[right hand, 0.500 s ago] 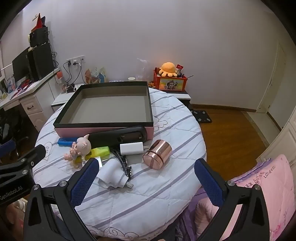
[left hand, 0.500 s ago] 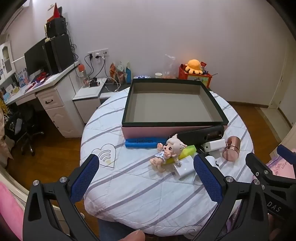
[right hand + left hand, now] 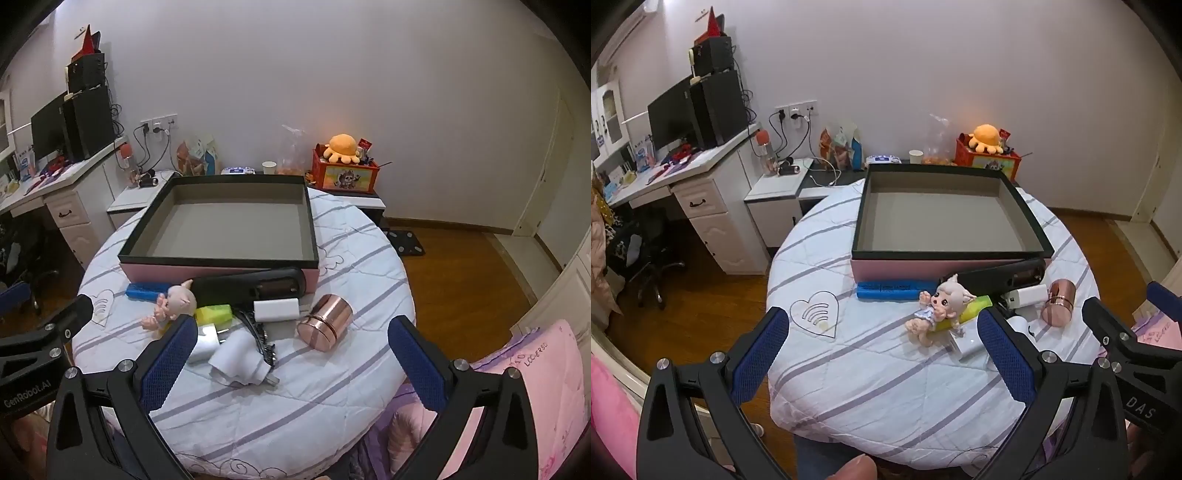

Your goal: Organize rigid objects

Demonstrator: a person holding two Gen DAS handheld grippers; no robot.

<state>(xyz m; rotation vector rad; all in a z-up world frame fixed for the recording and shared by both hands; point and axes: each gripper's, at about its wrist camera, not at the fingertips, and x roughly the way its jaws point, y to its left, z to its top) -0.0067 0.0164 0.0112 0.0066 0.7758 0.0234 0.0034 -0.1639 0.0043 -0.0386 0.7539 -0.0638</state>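
Only the right view shows a plug (image 3: pixel 243 360), perhaps a charger; both grippers (image 3: pixel 882 354) (image 3: pixel 291 354) gape wide, empty.

White capitals "DAS" stand on the black arm of the right gripper (image 3: pixel 1145 321), to the right of the pink box (image 3: pixel 945 264). "GenRobot.AI" (white, slanted) stands on the arm of the left gripper (image 3: pixel 48 317), left of that box. Handwriting on the pink cloth (image 3: pixel 532 369), right of it, cannot be read.
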